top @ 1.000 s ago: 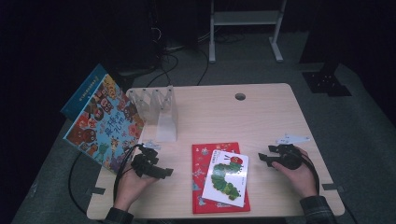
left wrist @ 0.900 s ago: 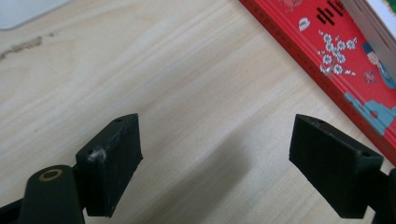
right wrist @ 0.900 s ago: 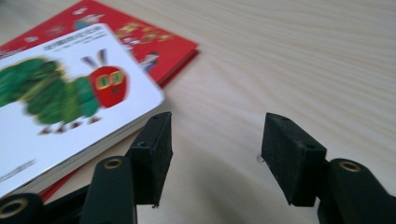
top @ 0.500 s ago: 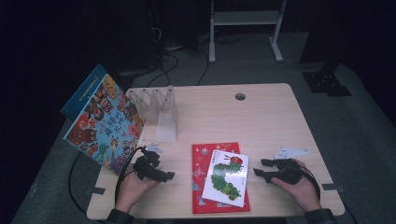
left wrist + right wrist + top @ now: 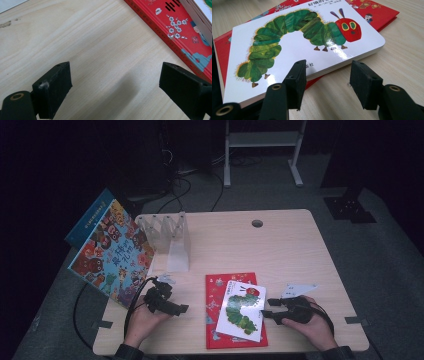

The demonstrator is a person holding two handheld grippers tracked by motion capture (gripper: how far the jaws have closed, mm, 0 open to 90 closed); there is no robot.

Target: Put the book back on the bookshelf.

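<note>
Right gripper jaws half-spread, have just been closing, nothing between them; caterpillar book edge just ahead of the fingertips, likely lining up for an edge pinch. White glossy board book, green caterpillar, red head, lying on red book. Left gripper released wide, jaws just been opening, over bare table, red book's edge just beyond its far finger.

Right gripper jaws apart — at caterpillar book edge, atop red book.
</note>
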